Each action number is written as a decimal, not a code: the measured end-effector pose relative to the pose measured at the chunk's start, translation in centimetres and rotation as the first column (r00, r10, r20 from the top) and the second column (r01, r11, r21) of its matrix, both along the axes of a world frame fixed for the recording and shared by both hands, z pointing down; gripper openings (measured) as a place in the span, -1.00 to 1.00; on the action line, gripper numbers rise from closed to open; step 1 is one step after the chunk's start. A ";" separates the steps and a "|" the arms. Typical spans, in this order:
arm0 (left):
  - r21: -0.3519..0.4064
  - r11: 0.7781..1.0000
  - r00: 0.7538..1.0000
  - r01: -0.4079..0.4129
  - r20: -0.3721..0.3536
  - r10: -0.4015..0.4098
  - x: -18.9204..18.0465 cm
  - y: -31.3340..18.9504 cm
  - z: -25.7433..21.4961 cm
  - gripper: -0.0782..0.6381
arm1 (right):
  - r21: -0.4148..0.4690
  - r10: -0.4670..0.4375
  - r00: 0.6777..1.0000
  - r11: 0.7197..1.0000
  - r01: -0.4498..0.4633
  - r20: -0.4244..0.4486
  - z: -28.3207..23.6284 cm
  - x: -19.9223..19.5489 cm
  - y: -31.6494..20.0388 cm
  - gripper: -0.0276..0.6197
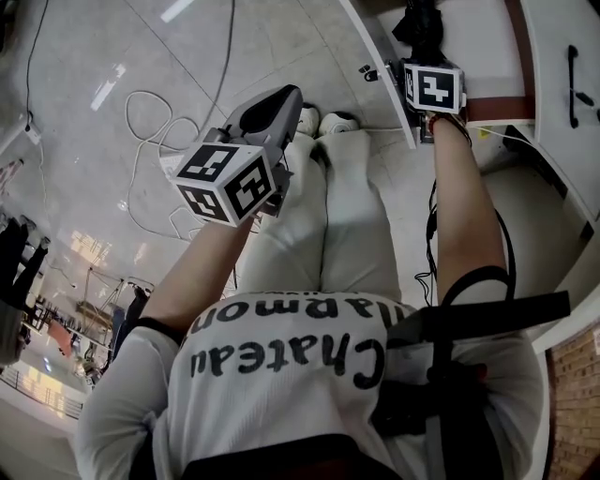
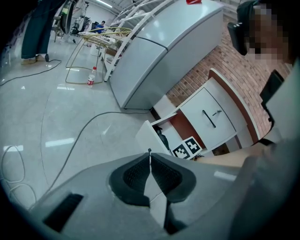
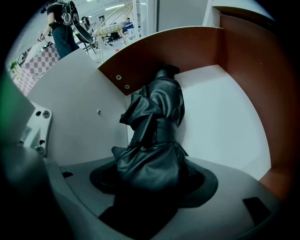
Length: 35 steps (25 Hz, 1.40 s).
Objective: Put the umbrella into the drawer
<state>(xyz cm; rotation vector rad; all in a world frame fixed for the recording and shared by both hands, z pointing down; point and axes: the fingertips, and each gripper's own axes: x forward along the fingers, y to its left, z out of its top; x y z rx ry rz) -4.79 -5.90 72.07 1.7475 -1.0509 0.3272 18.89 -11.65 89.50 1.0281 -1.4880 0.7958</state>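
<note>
The black folded umbrella (image 3: pixel 157 126) is clamped in my right gripper (image 3: pixel 152 176), which is shut on its near end. It points into the open drawer (image 3: pixel 225 122), and its far end reaches the corner by the reddish-brown wall (image 3: pixel 187 47). In the head view the right gripper (image 1: pixel 422 45) is at the drawer (image 1: pixel 384 66) at top right, and the umbrella (image 1: pixel 417 21) shows above its marker cube. My left gripper (image 1: pixel 284 97) is held over the floor, away from the drawer. Its jaws (image 2: pixel 150 157) are shut with nothing between them. From there the drawer (image 2: pixel 152 136) is seen open with the umbrella (image 2: pixel 162 139) inside.
A white cabinet door with a black handle (image 2: pixel 209 118) stands beside the drawer against a brick wall. A large grey cabinet (image 2: pixel 154 51) is further back. Cables (image 1: pixel 150 122) trail over the shiny floor, and a bottle (image 2: pixel 91 76) stands on it. The person's legs and shoes (image 1: pixel 328 122) are below.
</note>
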 end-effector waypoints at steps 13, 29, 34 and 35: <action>-0.054 0.998 0.999 0.040 -0.011 -0.041 -1.1 2.2 -0.9 -0.72 | -0.026 -0.005 1.000 1.000 0.006 0.022 -0.4 -0.1 0.0 -0.01; -0.098 0.993 0.997 0.070 -0.011 -0.071 -2.3 4.7 -1.9 -0.72 | -0.076 0.054 0.999 0.996 -0.053 0.008 -0.1 0.4 0.4 0.04; -0.093 0.992 0.996 0.083 -0.023 -0.085 -2.1 4.6 -2.6 -0.72 | -0.094 0.076 0.997 0.993 -0.078 -0.015 -0.5 0.5 0.7 0.04; -0.092 0.992 0.996 0.088 -0.028 -0.090 -2.0 4.5 -2.8 -0.72 | -0.107 0.076 0.997 0.991 -0.077 -0.010 -0.5 0.5 0.8 0.04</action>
